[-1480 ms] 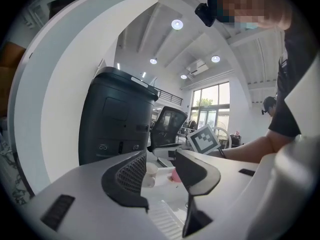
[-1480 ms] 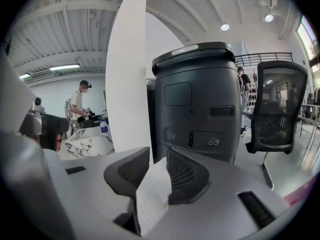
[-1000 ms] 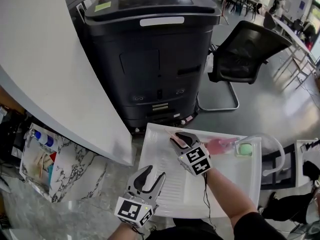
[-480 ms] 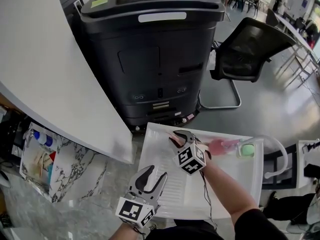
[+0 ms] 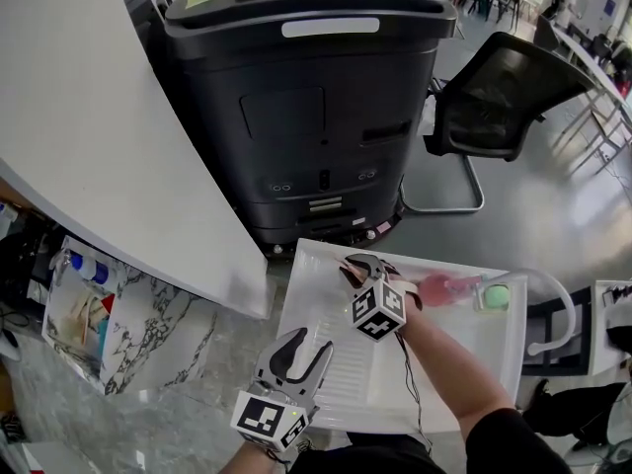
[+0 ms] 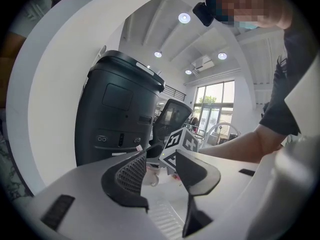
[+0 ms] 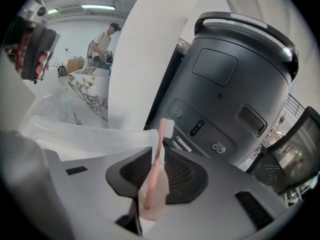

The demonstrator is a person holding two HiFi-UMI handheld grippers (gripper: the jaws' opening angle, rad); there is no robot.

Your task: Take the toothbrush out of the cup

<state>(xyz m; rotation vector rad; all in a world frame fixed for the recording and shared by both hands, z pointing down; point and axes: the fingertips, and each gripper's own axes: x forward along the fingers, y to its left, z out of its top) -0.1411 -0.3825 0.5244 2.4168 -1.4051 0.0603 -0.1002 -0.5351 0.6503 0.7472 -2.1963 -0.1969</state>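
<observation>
From above, the right gripper reaches to the far edge of the white tray, while the left gripper hovers over its near left side. The left gripper view shows its jaws standing apart with nothing between them. In the right gripper view the pink toothbrush stands upright in the pale cup, its handle between jaws that are closing, a thin gap showing

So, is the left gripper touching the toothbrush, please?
Apart: head view shows the left gripper well short of the toothbrush, bare tray between.
</observation>
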